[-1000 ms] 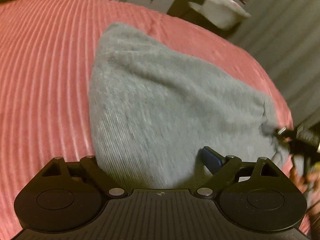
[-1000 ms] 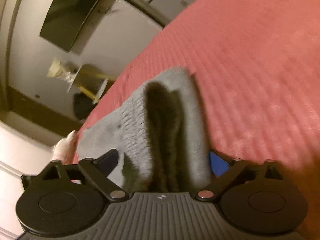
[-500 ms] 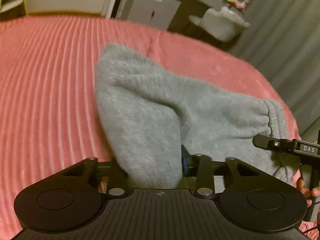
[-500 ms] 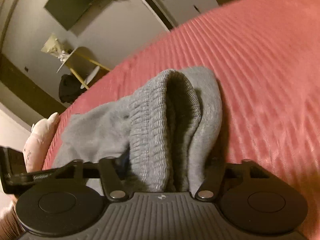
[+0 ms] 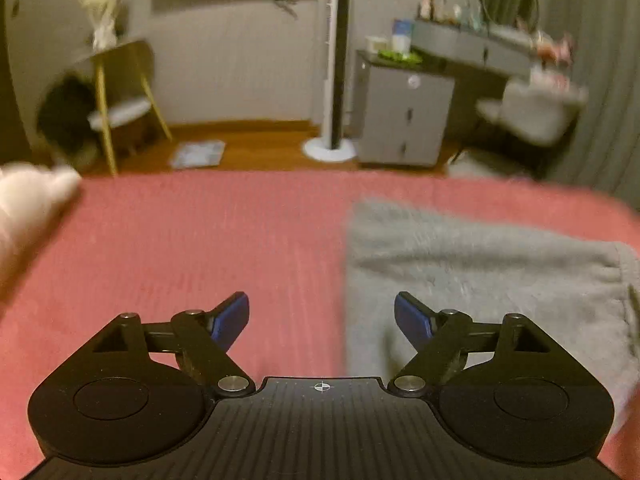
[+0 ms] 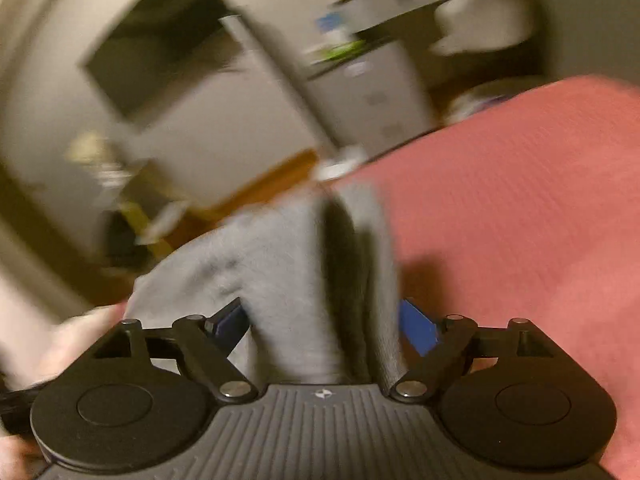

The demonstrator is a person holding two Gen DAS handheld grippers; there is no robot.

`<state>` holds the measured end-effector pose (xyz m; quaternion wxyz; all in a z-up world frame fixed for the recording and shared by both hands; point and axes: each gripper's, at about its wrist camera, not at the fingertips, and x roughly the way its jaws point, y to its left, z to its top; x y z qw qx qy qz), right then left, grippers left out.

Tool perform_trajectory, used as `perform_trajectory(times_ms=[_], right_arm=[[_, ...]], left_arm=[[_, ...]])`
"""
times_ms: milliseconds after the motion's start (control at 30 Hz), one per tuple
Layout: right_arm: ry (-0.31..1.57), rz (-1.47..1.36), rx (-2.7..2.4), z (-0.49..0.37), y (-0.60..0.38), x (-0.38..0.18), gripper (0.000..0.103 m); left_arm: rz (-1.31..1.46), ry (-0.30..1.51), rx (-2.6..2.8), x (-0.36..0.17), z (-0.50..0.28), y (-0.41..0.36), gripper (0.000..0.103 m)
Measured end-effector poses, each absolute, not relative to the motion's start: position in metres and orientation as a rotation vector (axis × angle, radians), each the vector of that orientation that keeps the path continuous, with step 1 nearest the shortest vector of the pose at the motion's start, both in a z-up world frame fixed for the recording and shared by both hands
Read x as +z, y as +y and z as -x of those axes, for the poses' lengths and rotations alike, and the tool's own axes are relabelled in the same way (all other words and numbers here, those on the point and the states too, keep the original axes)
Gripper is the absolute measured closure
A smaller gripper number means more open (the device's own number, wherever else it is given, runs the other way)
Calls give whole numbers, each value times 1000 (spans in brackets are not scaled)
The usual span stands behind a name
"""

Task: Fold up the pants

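Left wrist: our left gripper (image 5: pixel 322 320) has its fingers spread wide, nothing between them; grey pants (image 5: pixel 480 280) lie flat on the red bed (image 5: pixel 200 248), to the right. Right wrist, blurry: right gripper (image 6: pixel 322 320) fingers also spread, pants bunched between them, not clamped.

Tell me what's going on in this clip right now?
A person with a handheld gripper in each hand is folding grey pants on a pink bedspread. The left gripper has its jaws wide apart with nothing between them, the pants lying off to its right. The right gripper also has its jaws spread, with a bunched part of the pants between them.
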<state>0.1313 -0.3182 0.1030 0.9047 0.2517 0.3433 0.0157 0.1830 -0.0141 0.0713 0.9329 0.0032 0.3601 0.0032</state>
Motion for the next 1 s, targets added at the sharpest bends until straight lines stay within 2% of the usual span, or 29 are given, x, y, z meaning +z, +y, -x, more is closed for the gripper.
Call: perform_trajectory(times_ms=[67,233,367,400,433,467,600,667,733,800,833,867,900,933,967,1000], right_arm=[[681,-490,-33,-116,-321,102,21],[746,-623,44,-68,-321,71,21],[779,-772,76,-60,-311,39,23],[780,-830,79,-62,-311,31,33],[768,-874,83,-56,-309,29,51],[748,-912,93,-56,-310,30,55],[756,-940,11,-64,-298,28,54],[797,-973,-16,-66,-295,18,45],[807,-1014,-28,-64,-294,8,41],[770,-1047,-24,-66,-292,4,33],[744,-1054,-19,-68,-290,2,28],[730,-1068,-20,-74,-288,-1,28],[731,-1081,-22,-79,-286,-4,37],[736,-1077,-33,-83,-285,-6,64],[744,-1057,-35,-89,-282,-9,65],[737,-1028,-23,-90,-282,-5,70]], left_arm=[[-52,783,-51,55,-164,-19,15],[-149,809,-52,8,-105,-38,13],[-90,821,-71,-2,-85,-44,10],[-81,823,-77,-4,-82,-44,10],[-90,825,-75,-6,-81,-44,10],[-101,820,-64,-10,-75,-45,10],[-76,821,1,-22,-88,-45,13],[-14,847,19,-27,-95,-39,14],[37,863,26,-32,-98,-34,21],[52,856,25,-34,-100,-32,24],[47,852,22,-33,-98,-33,29],[40,844,7,-33,-97,-33,34],[37,838,-13,-31,-94,-33,49],[45,818,-40,-29,-93,-33,75],[48,795,-33,-27,-92,-31,84],[47,771,-16,-25,-91,-30,84]])
